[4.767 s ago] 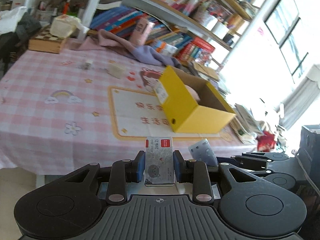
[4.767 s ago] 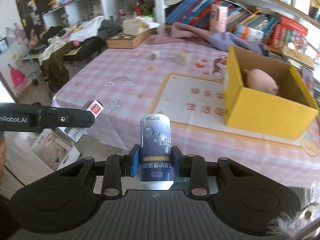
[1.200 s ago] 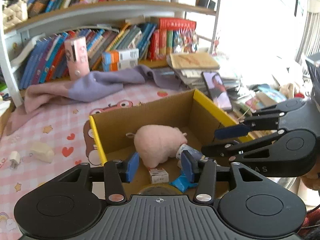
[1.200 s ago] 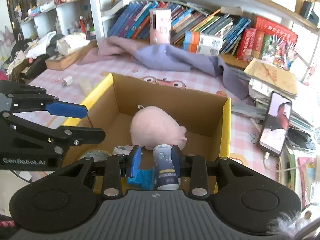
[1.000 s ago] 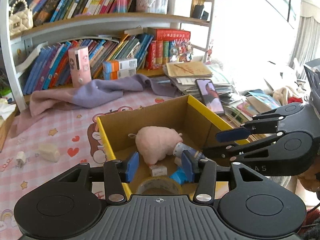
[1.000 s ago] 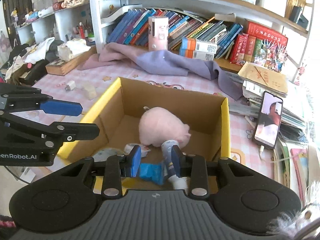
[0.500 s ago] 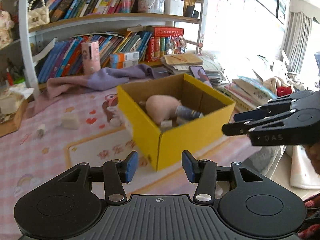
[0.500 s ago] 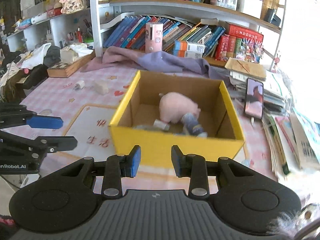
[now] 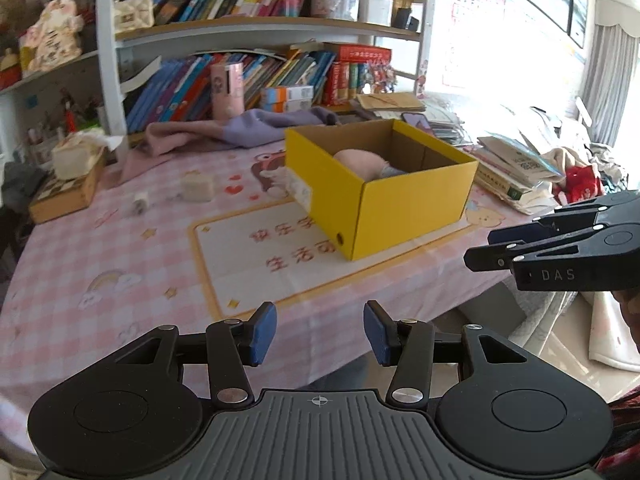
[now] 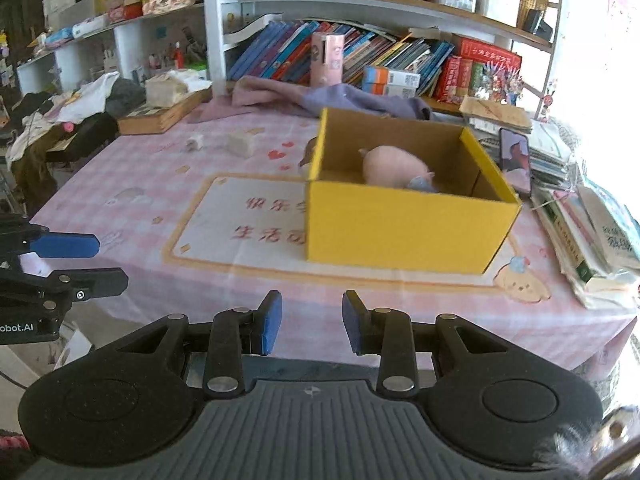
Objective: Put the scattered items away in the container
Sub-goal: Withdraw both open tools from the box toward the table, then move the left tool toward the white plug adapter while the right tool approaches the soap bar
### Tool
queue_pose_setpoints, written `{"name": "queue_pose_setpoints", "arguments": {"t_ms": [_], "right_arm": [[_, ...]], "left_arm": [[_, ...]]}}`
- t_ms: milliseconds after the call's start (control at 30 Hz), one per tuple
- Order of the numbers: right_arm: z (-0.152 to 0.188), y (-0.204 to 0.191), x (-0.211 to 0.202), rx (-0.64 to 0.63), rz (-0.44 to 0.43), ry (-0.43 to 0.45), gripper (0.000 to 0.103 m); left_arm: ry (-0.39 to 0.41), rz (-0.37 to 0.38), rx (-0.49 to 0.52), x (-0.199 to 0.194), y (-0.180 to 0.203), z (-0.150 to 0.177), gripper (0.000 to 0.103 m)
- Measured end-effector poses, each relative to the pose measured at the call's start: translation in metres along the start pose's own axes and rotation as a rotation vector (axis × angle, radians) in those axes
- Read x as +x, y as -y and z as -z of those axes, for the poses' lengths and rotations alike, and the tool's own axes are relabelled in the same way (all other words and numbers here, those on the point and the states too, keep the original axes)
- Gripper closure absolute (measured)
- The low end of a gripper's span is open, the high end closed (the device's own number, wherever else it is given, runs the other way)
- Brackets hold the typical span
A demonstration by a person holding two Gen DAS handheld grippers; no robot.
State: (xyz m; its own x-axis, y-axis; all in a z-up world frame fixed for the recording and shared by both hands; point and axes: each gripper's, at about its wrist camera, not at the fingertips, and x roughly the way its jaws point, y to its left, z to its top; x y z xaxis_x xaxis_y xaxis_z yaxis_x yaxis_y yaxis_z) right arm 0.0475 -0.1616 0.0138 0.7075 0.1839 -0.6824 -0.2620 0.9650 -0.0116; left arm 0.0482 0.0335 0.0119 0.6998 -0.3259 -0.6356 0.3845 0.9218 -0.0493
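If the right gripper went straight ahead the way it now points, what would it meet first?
Probably the near wall of the yellow box: the open right gripper points at it across bare tablecloth, though depth is unclear.

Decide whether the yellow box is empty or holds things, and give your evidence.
Holds things: the box has a pink plush and a bluish item inside.

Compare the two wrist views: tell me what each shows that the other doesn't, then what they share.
Left wrist only: the right gripper, open, and the curtain.
Right wrist only: the left gripper, open, and clothes piled at far left.
Both: the yellow box holding the pink plush, the purple cloth, and two small items on the table.
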Motion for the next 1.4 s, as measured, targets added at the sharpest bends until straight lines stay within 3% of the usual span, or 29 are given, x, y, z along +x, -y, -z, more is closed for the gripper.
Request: {"name": "queue_pose_setpoints", "arguments": {"t_ms": [367, 700, 1033, 1400], "right_arm": [[0.006, -0.046, 0.007, -0.06, -0.068, -0.012, 0.071], [-0.004, -0.077, 0.02, -0.125, -0.135, -0.008, 0.071], [-0.021, -0.09, 0.04, -0.17, -0.171, -0.012, 0.071], [-0.062, -0.097, 0.093, -0.179, -0.227, -0.004, 0.071]], "left_arm": [[0.0, -0.056, -0.066, -0.019, -0.025, 0.024, 0.053], [0.011, -0.127, -0.112, -0.03, -0.048, 0.032, 0.046], [0.007, -0.18, -0.141, -0.024, -0.065, 0.028, 0.036], [0.008, -0.241, -0.149, 0.01, -0.099, 0.001, 0.031]]}}
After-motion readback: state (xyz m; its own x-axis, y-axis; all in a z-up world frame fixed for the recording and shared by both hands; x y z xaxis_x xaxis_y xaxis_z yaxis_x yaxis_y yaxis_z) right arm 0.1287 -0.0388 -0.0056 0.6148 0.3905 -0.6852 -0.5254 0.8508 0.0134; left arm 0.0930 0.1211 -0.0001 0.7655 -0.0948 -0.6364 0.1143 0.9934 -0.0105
